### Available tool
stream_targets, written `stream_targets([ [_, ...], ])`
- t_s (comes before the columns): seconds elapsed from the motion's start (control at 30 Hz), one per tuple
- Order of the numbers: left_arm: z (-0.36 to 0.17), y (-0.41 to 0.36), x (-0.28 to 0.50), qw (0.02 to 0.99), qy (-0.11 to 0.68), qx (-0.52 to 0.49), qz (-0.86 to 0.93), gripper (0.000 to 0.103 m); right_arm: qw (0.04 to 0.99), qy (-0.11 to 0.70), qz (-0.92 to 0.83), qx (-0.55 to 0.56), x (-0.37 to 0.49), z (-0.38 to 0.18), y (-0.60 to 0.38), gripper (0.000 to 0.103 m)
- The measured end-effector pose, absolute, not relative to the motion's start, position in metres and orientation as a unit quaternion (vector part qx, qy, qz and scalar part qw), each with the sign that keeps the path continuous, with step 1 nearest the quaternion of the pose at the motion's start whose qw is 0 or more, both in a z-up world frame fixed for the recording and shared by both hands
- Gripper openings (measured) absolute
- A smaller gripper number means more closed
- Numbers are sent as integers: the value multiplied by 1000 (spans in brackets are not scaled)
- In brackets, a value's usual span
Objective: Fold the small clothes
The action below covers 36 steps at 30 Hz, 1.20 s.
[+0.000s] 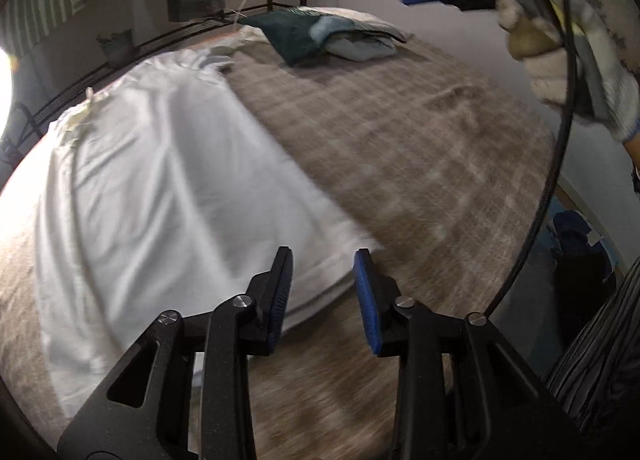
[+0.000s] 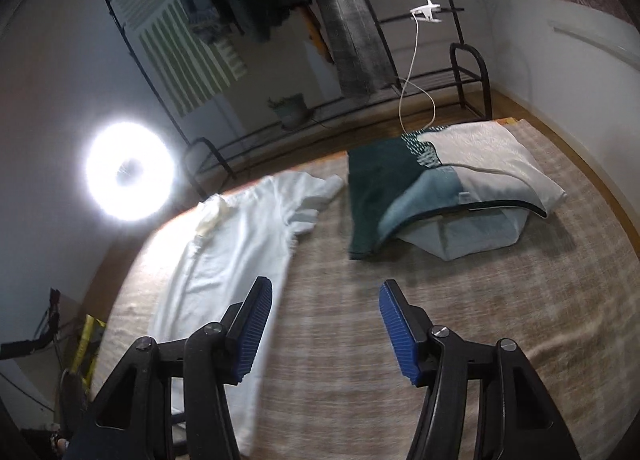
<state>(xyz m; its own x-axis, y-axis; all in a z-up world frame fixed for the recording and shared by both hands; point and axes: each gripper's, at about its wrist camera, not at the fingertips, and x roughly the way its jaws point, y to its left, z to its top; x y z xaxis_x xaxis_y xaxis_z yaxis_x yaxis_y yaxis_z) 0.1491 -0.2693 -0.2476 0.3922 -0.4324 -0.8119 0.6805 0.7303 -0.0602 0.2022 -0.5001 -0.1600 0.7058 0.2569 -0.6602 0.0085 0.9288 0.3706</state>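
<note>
Here the left gripper (image 1: 323, 292) hangs spread and empty over the near right edge of the white shirt (image 1: 160, 188); the right gripper (image 2: 326, 328) is spread and empty too, just right of that edge. The shirt lies lengthwise on the left of the woven mat (image 2: 440, 320), apparently already folded in; it looks light, soft and limp, likely to sag, so a pinch at hem corners or layered edge seems best. Far right sits a stack of folded clothes (image 2: 448, 196); beyond, a clothes rack (image 2: 468, 72) and ring light (image 2: 130, 176).
</note>
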Motion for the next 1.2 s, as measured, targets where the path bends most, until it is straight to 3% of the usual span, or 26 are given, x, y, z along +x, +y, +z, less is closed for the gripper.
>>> stream_targets([
  [0.07,-254,-279,148,822,435,146,-337,51,904,385,75,172,213,-166,-503,59],
  [0.33,-275,-298,153,820,448,170,-313,52,878,422,108,197,272,-188,-486,59],
  [0.4,-275,-296,158,823,449,158,-311,37,868,433,120,210,290,-193,-476,59],
  [0.47,-274,-295,161,824,451,150,-308,6,859,443,129,221,309,-198,-465,59],
  [1.03,-249,-245,180,827,469,-3,-309,2,840,477,58,251,419,-285,-418,57],
  [1.07,-250,-244,181,826,470,-8,-310,2,843,472,55,253,420,-286,-418,54],
  [1.2,-251,-240,180,826,470,-22,-311,2,845,468,56,253,431,-286,-417,24],
])
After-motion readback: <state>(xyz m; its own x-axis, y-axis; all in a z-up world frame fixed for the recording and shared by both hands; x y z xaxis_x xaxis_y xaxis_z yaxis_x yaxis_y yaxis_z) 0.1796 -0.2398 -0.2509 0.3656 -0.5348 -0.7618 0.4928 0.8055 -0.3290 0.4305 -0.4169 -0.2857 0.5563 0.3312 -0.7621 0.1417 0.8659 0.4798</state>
